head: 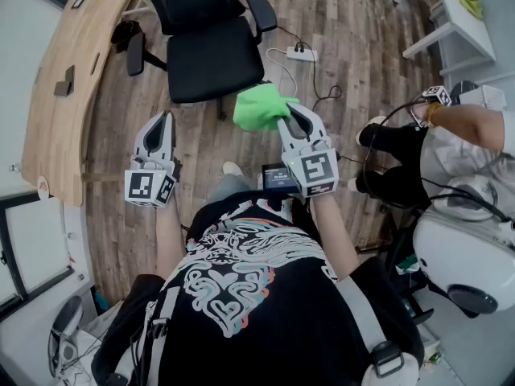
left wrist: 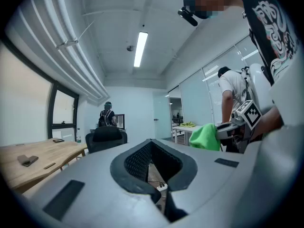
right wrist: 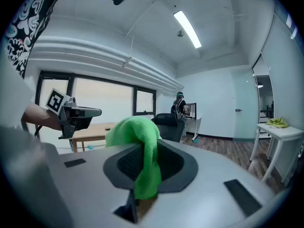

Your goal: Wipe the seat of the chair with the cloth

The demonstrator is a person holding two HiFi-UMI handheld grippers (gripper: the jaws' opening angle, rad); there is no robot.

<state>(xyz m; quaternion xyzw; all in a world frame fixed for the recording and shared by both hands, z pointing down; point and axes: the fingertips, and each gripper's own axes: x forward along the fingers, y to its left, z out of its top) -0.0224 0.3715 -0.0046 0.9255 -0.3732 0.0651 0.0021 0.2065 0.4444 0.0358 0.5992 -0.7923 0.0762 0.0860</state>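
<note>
A black office chair (head: 211, 48) stands on the wood floor ahead of me, its seat (head: 211, 69) bare. My right gripper (head: 296, 117) is shut on a bright green cloth (head: 261, 107), which bunches over the jaws (right wrist: 137, 146) and hangs just off the seat's near right corner. My left gripper (head: 163, 125) is held lower left of the chair, its jaws shut with nothing between them. In the left gripper view the chair's back (left wrist: 105, 136) shows far off and the cloth (left wrist: 205, 137) at right.
A curved wooden desk (head: 66, 79) runs along the left. A white power strip (head: 301, 53) and cables lie on the floor right of the chair. Another person (head: 451, 135) and white equipment (head: 463, 248) stand at right, a white table (head: 447, 14) at the far right.
</note>
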